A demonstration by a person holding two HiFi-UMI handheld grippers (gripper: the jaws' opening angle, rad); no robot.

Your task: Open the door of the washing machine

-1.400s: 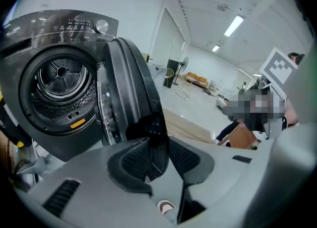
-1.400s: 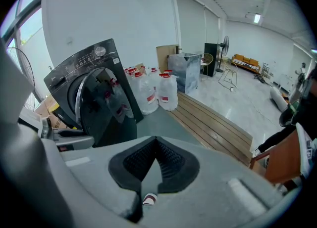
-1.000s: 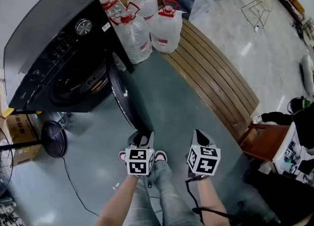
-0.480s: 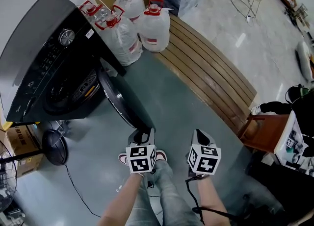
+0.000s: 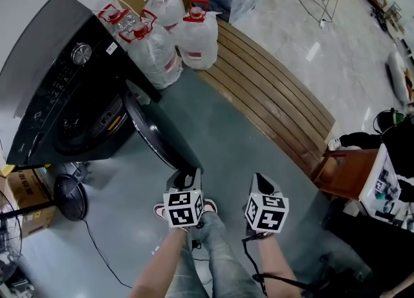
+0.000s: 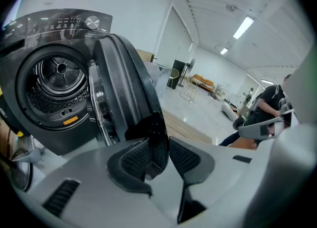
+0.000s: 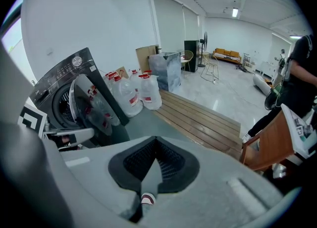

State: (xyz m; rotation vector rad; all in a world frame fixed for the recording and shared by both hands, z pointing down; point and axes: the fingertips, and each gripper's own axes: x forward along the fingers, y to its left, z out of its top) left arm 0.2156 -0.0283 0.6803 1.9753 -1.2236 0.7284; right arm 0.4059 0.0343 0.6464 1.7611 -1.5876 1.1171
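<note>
Out from the washing machine (image 5: 58, 90), the open door (image 6: 121, 88) (judged stiff, heavy, best levered at its free rim) is clamped there by the jaws of the left gripper (image 6: 157, 155), those of the right gripper (image 7: 155, 142) being closed, empty.

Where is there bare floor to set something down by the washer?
The grey floor between the open door and the wooden slats is bare. Crowded spots: jugs beside the washer; fan and box at its other side.
</note>
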